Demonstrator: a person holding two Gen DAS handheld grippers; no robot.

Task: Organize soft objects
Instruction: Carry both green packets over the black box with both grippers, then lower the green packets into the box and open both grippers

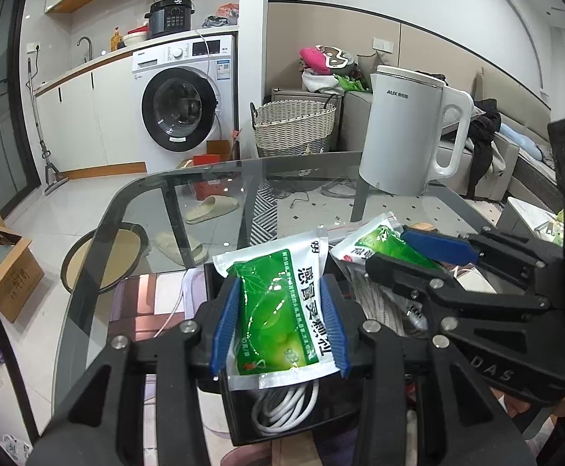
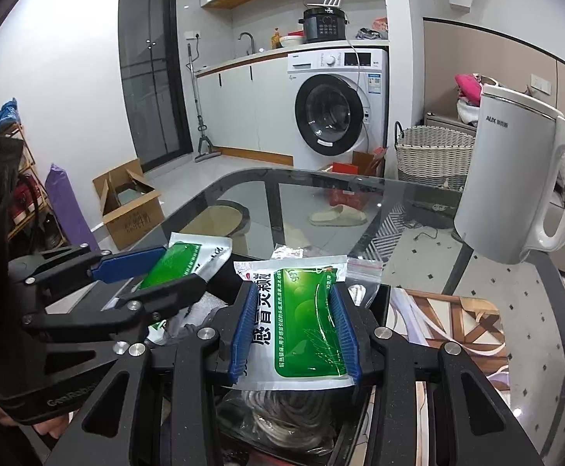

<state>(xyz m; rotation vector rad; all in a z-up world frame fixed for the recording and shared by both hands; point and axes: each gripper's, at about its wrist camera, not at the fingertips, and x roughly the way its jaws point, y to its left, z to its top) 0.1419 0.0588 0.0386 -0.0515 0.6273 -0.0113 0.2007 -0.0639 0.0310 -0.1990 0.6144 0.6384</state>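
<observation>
My left gripper (image 1: 280,326) is shut on a green-and-white medicine sachet (image 1: 278,310), holding it above a black box (image 1: 240,415) that has a coiled white cable (image 1: 286,407) in it. My right gripper (image 2: 296,332) is shut on a second green-and-white sachet (image 2: 302,322), also above the box. Each gripper shows in the other's view: the right one (image 1: 418,256) at the right with its sachet (image 1: 375,240), the left one (image 2: 150,275) at the left with its sachet (image 2: 189,260). A clear zip bag (image 2: 364,272) lies behind the right sachet.
A white AUX kettle (image 1: 402,132) stands at the far right of the glass table (image 1: 205,190). Beyond are a washing machine (image 1: 185,105), a wicker basket (image 1: 294,124), slippers and a cardboard box (image 1: 3,268) on the floor.
</observation>
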